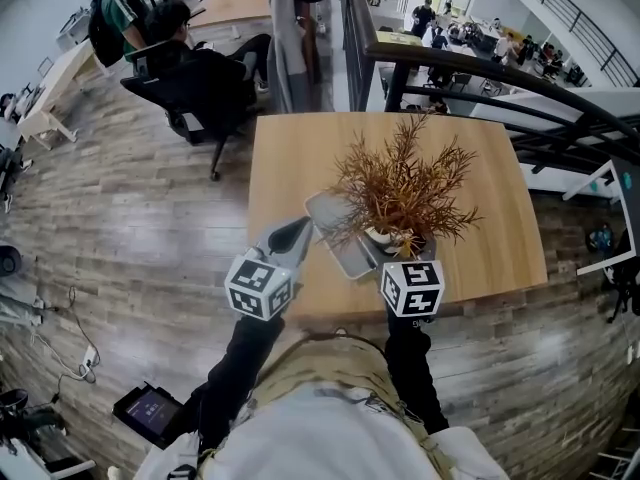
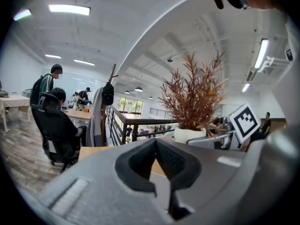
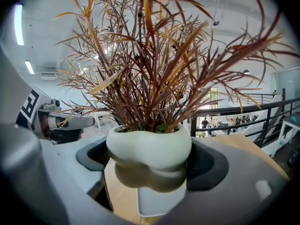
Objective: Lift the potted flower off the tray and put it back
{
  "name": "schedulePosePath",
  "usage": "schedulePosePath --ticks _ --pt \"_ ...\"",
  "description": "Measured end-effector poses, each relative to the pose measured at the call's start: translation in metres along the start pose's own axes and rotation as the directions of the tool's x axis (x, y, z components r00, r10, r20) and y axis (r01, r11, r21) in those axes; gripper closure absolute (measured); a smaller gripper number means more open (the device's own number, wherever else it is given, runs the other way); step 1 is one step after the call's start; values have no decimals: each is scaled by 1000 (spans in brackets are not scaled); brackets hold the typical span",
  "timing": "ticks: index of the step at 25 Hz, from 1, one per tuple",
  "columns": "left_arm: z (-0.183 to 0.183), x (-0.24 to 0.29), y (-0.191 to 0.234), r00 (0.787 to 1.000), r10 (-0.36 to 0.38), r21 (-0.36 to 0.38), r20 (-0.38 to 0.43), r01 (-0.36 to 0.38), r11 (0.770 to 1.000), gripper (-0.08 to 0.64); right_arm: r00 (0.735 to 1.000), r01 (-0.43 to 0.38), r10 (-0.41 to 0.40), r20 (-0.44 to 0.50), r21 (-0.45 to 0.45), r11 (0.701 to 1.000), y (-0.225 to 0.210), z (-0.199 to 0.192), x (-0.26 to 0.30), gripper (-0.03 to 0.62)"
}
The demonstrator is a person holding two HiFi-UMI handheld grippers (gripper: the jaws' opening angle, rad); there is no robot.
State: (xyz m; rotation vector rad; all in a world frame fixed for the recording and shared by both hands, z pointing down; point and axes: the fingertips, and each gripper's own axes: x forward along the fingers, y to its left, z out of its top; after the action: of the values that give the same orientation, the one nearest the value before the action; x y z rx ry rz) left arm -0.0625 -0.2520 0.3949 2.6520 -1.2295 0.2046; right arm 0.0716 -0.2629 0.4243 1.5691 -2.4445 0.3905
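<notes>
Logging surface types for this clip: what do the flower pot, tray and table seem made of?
Pot: likely glazed ceramic; pale, smooth, soft sheen.
Tray: unclear, plastic or coated metal; flat, grey, smooth.
Table: wood or wood-look laminate; light tan, faint grain.

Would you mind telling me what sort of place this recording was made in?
Probably an open-plan office on an upper floor: a person sits in an office chair at a long desk, a railing seems to overlook a lower level, and strip lights line the ceiling.
</notes>
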Motion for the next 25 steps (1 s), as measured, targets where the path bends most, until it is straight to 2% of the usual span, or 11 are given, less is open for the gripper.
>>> schedulePosePath --ticks 9,15,20,25 --pt "-40 -7 20 997 64 -1 -49 -64 998 560 996 -10 10 -94 3 1000 -6 -76 31 101" --pt "-90 -11 41 992 104 -14 -77 -105 994 560 991 -20 21 -133 2 1000 -4 -148 60 101" --pt "-136 -8 52 989 104 -22 -108 -107 994 560 988 -19 21 -153 15 1000 -5 -204 84 101" --pt "-147 3 49 990 104 -7 -93 -105 994 560 987 -12 14 -161 14 1000 -20 -234 95 101"
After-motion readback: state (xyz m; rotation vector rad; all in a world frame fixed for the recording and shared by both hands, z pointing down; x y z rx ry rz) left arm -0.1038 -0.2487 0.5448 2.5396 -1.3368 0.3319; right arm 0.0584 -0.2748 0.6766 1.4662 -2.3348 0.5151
